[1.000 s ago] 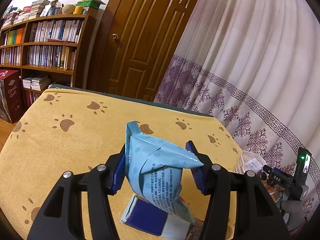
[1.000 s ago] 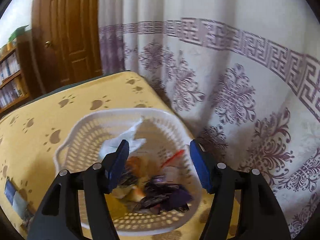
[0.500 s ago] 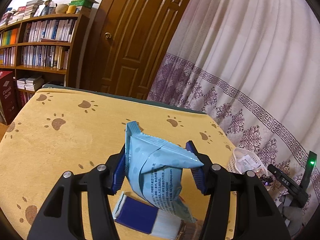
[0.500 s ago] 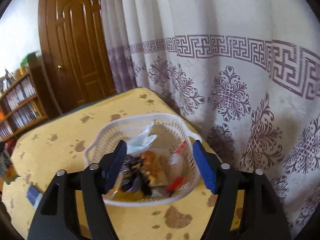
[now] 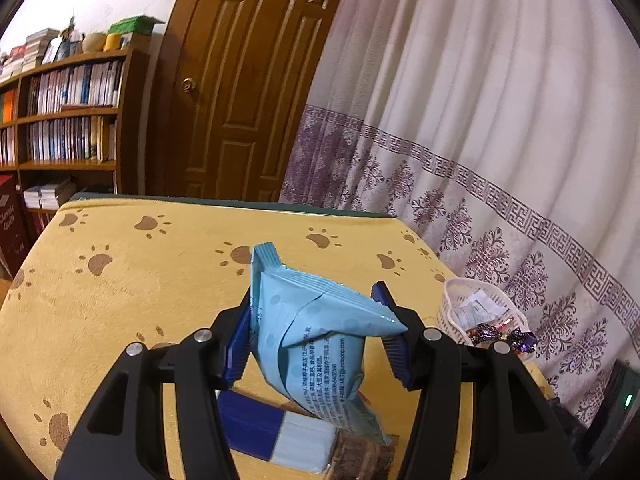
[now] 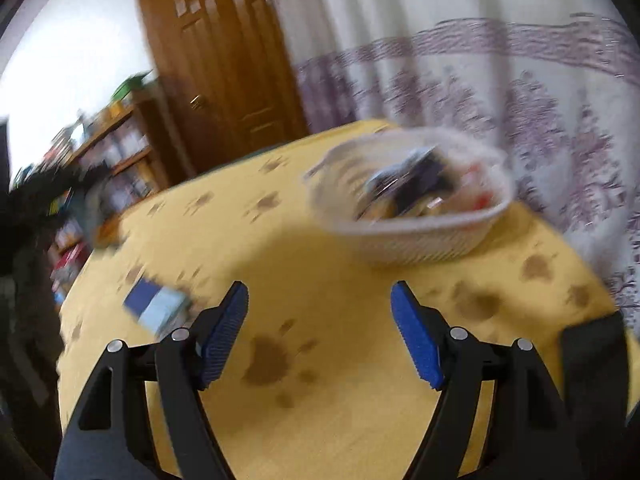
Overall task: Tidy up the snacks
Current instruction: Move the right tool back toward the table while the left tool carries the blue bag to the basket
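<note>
- The left gripper (image 5: pixel 316 334) is pinching a light blue snack packet (image 5: pixel 316 344) between its blue pads (image 5: pixel 236 350), holding it up off the yellow paw-print tablecloth (image 5: pixel 120 300).
- The packet is standing roughly upright in the grip — its crimped top is sticking up above the fingers and its printed lower end is hanging down below them.
- Under the left gripper, a blue and white flat pack (image 5: pixel 276 438) is lying on the cloth, with a brown wrapper (image 5: pixel 362 458) touching its right end.
- Ahead and to the right of the left gripper, a white basket (image 5: pixel 448 312) is sitting near the table's edge by the patterned curtain (image 5: pixel 500 160), holding mixed wrapped snacks.
- The right gripper (image 6: pixel 320 334) is spread wide with nothing between its pads — it is hanging over bare cloth.
- In the blurred right wrist view, the basket (image 6: pixel 416 240) is ahead and slightly right of that gripper, well apart from it, and the blue and white pack (image 6: pixel 156 306) is lying just to its left.
- A wooden door (image 5: pixel 248 80) and a bookshelf (image 5: pixel 64 120) are standing beyond the table.
</note>
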{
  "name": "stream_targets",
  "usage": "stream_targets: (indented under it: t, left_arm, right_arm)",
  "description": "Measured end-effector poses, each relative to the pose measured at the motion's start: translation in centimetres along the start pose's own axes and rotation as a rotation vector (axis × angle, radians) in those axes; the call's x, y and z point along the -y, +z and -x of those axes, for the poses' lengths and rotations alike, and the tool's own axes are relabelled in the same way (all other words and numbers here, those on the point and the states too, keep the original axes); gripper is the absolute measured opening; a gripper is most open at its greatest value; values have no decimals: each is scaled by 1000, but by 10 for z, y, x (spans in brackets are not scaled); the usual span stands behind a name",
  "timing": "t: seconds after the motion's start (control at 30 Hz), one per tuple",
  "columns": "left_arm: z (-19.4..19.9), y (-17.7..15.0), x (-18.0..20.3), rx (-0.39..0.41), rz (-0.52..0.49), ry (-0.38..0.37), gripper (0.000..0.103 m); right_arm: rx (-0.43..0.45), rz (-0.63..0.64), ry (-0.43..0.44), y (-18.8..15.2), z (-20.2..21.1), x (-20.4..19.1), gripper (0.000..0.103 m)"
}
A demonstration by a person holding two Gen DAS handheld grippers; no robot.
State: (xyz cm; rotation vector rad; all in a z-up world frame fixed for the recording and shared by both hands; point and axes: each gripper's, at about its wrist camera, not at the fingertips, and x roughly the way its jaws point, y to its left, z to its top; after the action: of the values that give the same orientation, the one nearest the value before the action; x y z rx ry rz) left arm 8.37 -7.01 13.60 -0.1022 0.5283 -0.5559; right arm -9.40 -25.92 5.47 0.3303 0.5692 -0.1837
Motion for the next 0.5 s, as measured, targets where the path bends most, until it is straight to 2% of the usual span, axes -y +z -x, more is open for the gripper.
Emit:
stream_targets:
  t: [0.17,0.23,0.3,0.5]
  left_arm:
    - [5,-7,17,-21,-7,-19,56]
    - [4,-12,25,-41,-18,-23,56]
    - [4,-16,36,-53,-54,-6,56]
    - [2,-12,60,-74,-96,9,56]
  right_arm:
    - [-49,92,80,-22,-9,-33,76]
    - [-64,131,109,-25,-13,-43,86]
    - [-85,138,138,-27,-18,-47,91]
    - [-123,93,123,-25,-27,-34,92]
